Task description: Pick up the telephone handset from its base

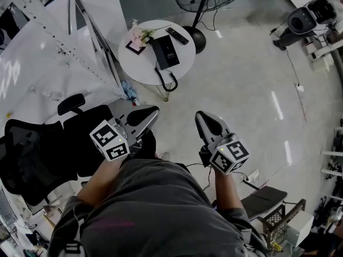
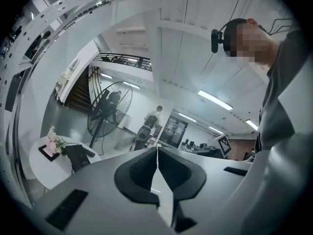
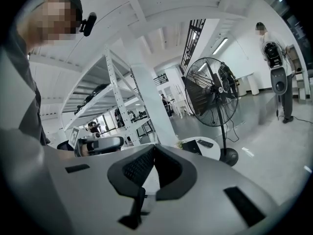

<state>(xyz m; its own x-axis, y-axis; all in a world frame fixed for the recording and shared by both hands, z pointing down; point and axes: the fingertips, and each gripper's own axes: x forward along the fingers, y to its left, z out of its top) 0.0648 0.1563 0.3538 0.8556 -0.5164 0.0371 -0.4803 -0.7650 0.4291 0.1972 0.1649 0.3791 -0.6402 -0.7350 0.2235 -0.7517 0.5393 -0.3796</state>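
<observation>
Black telephone (image 1: 165,51) distant, details unclear | left gripper (image 1: 153,111) jaws together | right gripper (image 1: 201,116) jaws together

Bright, even, cool light from ceiling strip lights (image 2: 215,100); white glare streaks on the glossy floor (image 1: 277,105); shadows faint. Gripper views bend heavily, corners black. Slightly soft up close: left gripper (image 2: 157,149), right gripper (image 3: 154,145)
</observation>
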